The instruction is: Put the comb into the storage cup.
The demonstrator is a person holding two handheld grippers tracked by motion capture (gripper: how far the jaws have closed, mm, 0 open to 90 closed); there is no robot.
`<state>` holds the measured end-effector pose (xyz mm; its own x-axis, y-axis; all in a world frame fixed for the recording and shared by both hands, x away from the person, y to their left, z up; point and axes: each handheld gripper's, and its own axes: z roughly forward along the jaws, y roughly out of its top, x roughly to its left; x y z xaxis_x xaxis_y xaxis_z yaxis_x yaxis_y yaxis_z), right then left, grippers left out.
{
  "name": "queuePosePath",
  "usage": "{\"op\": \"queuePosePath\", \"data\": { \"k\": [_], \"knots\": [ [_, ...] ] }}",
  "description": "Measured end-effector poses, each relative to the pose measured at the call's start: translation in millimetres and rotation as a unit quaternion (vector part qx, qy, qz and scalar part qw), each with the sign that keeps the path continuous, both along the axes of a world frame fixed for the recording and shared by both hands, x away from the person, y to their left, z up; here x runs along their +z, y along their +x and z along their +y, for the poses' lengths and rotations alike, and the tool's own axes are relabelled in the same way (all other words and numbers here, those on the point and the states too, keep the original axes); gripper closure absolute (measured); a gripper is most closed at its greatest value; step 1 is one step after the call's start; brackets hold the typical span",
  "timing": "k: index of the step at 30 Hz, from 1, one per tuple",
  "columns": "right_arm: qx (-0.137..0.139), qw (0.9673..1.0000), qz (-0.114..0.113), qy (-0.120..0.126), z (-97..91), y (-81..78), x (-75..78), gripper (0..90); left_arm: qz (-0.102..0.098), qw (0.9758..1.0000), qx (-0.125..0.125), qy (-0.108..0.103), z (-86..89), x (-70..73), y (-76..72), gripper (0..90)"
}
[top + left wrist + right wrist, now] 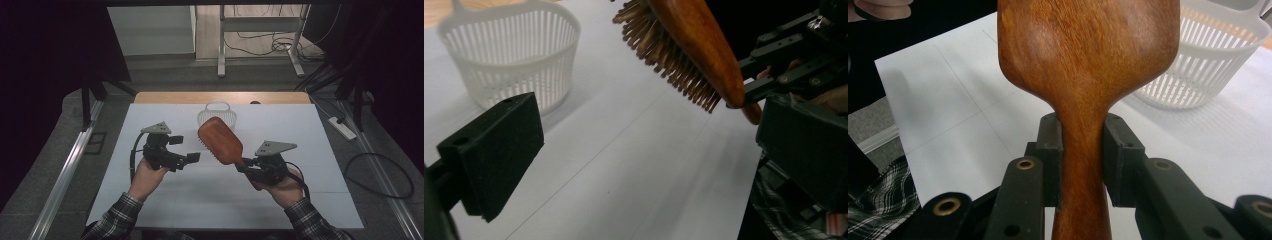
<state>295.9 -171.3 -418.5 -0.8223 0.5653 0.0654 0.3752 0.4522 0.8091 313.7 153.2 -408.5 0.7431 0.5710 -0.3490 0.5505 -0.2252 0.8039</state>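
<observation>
Dim room, cables trailing on the floor beyond; white table (300, 200) carrying the work. Standing near the far edge, at its middle: a white slatted basket (216, 114), empty as far as can be told, presumably waiting to receive the brush.

Gripping the wooden brush (220, 140) by its narrow neck with the right gripper (248, 167), jaws clamped on both sides of the handle, as seen close up in the right gripper view (1082, 165). Holding the brush up off the table, over the middle and just short of the basket, head slanting away toward it, bristles (669, 65) facing down and toward the left side. Pinching at the neck probably because that is the slimmest part, where the pads fit around it and the wide head cannot slip through.

Hovering to the left of the brush with the left gripper (189, 148), jaws standing apart and holding nothing, one pad (499, 150) near in its own view with the basket (514, 60) and bristles beyond. Pointing toward the brush head, likely readying either to steady it or to take it over; impossible to tell which.
</observation>
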Motion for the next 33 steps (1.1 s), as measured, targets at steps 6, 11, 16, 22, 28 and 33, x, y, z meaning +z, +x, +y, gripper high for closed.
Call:
{"op": "queuePosePath", "data": {
  "k": [6, 11, 16, 22, 28, 33],
  "knots": [
    [0.002, 1.0000, -0.003, 0.003, 1.6, -1.0, 0.0, 72.1, 0.010, 0.9998, -0.009, -0.013, -10.2, 0.5, 7.5, 0.0],
    [0.003, 1.0000, -0.003, 0.004, 3.4, -2.2, -0.6, 72.1, 0.016, 0.9996, -0.015, -0.019, -19.2, 1.6, 11.0, 0.0],
    [0.007, 1.0000, -0.004, 0.006, 6.3, -3.8, -1.2, 72.2, 0.022, 0.9990, -0.022, -0.030, -25.0, 1.4, 14.3, 0.0],
    [0.012, 0.9999, -0.005, 0.007, 9.4, -5.4, -1.8, 72.2, 0.034, 0.9981, -0.026, -0.045, -31.1, -0.8, 18.4, 0.0],
    [0.016, 0.9998, -0.007, 0.010, 12.4, -7.3, -2.3, 72.1, 0.047, 0.9972, -0.030, -0.050, -35.7, -2.1, 21.7, 0.0],
    [0.020, 0.9997, -0.008, 0.012, 14.0, -8.9, -1.9, 72.1, 0.059, 0.9960, -0.030, -0.060, -36.8, -3.6, 24.7, 0.0]
  ]
}}
